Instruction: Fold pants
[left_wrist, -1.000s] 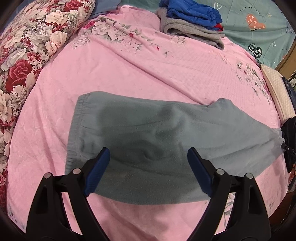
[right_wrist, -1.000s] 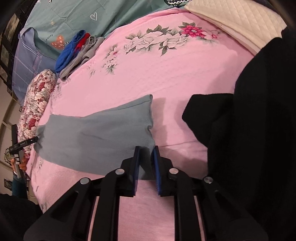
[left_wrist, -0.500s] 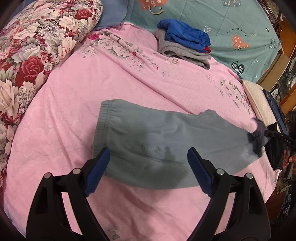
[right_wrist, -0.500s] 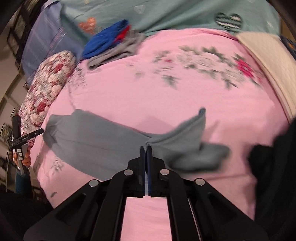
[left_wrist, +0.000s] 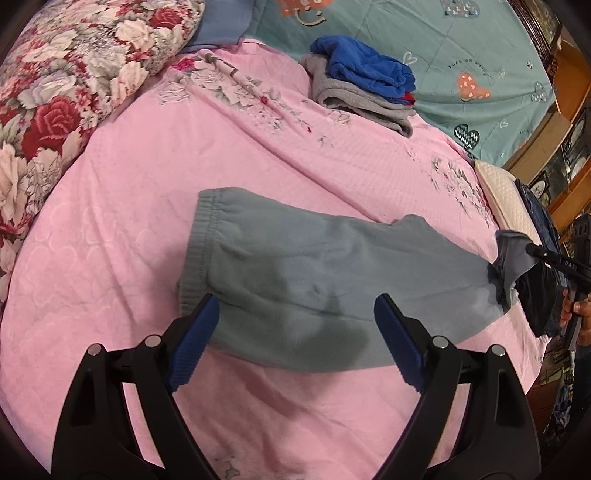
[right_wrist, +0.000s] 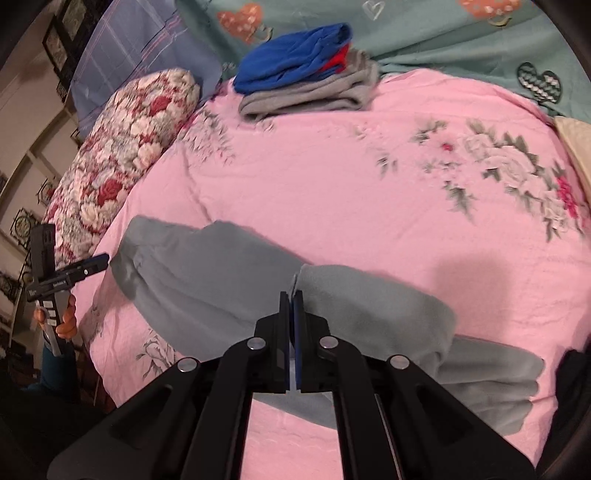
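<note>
Leg end lifted for the fold

We hold the grey pants (left_wrist: 325, 280) on the pink bed (left_wrist: 147, 184): our right hand-held gripper (right_wrist: 291, 314) is clamped on the leg end, our left hand-held gripper (left_wrist: 295, 321) hangs wide open, empty, above the seat. The thin pinch could slip, or the fold land skewed. Only the left view shows the waistband (left_wrist: 195, 243); only the right shows the doubled leg.
</note>
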